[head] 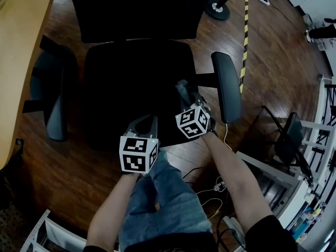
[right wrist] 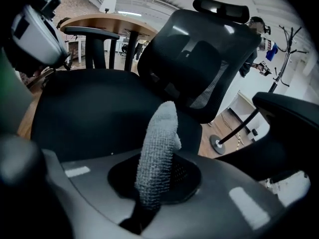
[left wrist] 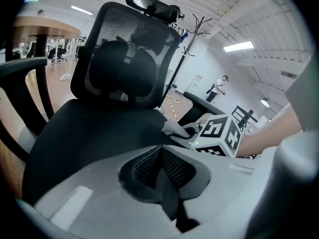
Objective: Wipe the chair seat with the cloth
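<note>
The black chair seat [head: 126, 83] [left wrist: 94, 128] [right wrist: 94, 108] lies just ahead of both grippers. A folded grey cloth [head: 182, 90] [right wrist: 159, 143] [left wrist: 173, 128] sticks up from my right gripper [head: 185, 92] [right wrist: 155, 183], which is shut on it. This gripper hovers over the seat's front right part, near the right armrest [head: 227, 85]. My left gripper [head: 143, 121] [left wrist: 160, 153] sits at the seat's front edge, its mesh pads pressed together with nothing between them. I cannot tell whether the cloth touches the seat.
The mesh backrest [head: 136, 9] rises behind the seat, and the left armrest [head: 52, 96] flanks it. A wooden table [head: 21, 46] runs along the left. White racks [head: 278, 177], floor cables [head: 210, 188] and a small black chair [head: 289, 135] crowd the right.
</note>
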`<move>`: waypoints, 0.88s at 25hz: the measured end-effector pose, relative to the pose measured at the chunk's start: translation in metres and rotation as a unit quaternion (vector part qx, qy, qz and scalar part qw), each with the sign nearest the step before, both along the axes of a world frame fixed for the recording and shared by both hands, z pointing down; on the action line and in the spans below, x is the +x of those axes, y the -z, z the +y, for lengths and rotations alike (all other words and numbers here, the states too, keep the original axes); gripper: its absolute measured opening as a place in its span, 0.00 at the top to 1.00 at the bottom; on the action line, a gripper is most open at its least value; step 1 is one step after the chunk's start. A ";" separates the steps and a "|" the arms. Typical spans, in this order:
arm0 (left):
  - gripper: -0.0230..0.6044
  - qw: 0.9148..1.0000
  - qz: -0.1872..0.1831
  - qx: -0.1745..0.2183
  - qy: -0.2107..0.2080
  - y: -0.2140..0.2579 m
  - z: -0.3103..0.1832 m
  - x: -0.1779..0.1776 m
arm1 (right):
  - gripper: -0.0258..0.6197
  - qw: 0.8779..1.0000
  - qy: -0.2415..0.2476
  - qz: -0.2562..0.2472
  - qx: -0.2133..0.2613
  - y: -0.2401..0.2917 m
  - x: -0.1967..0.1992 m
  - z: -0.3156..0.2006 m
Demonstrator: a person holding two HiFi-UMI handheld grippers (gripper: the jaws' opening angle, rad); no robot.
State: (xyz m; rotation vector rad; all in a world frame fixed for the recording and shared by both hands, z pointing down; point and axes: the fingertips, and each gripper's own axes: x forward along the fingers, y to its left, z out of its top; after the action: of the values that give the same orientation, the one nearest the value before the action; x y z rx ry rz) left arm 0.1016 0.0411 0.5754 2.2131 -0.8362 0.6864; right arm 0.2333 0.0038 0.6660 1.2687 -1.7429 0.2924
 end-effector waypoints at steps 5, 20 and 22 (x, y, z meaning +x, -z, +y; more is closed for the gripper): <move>0.96 1.000 -0.003 0.004 -0.012 0.000 0.021 0.000 | 0.94 1.000 0.000 0.002 0.010 0.005 -0.001 0.045; 0.96 1.000 -0.006 0.005 -0.030 -0.001 0.072 -0.001 | 0.94 1.000 -0.013 -0.021 0.004 0.005 -0.026 0.157; 0.96 1.000 -0.006 0.004 -0.027 -0.002 0.078 -0.001 | 0.94 1.000 -0.014 -0.027 0.001 0.003 -0.032 0.169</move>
State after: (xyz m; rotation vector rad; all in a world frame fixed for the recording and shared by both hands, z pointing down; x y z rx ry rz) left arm 0.1004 0.1187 0.5771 2.2491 -0.7886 0.7249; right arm 0.2013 0.1728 0.6635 1.2977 -1.7730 0.3447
